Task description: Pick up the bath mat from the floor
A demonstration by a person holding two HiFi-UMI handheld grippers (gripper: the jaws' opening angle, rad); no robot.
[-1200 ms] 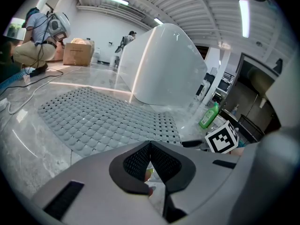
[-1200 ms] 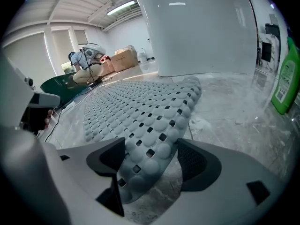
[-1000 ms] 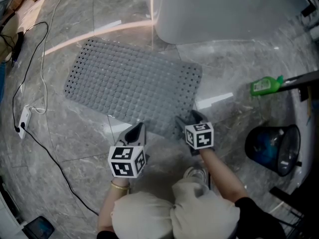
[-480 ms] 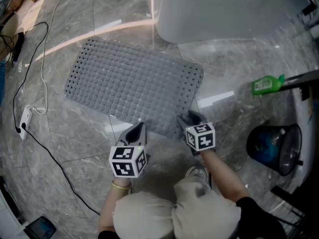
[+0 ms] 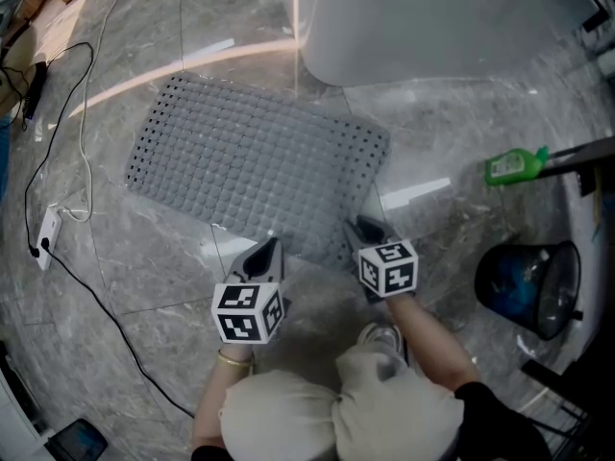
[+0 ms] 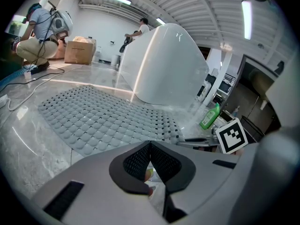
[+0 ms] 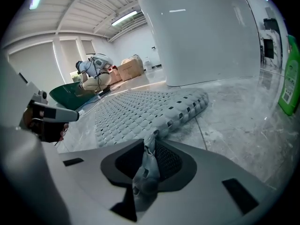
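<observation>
**Right gripper has the corner; mat still on the floor**

Closest in, the left gripper (image 5: 266, 250) hovers just short of the bath mat's (image 5: 259, 171) near edge. Its jaws are pressed together with nothing between them, and it has barely stirred over the last second. Beside it, the right gripper (image 5: 363, 227) is the busy one. Its jaws are clamped on the mat's near right corner, a fold of grey rubber squeezed up between the pads (image 7: 161, 161). It has eased back a touch toward the person, and the edge now curls up off the marble floor (image 5: 144, 257) into the grip.

That's a secure pinch, I'd say, but only a start. Beyond that raised corner the rest of the mat lies flat, its far edge running up close to the white tub (image 5: 432, 17). A green bottle (image 5: 514, 164) lies well off to the right, clear of the action. One corner up, the lift itself is not yet made, and the left gripper would have to open to take its share.
</observation>
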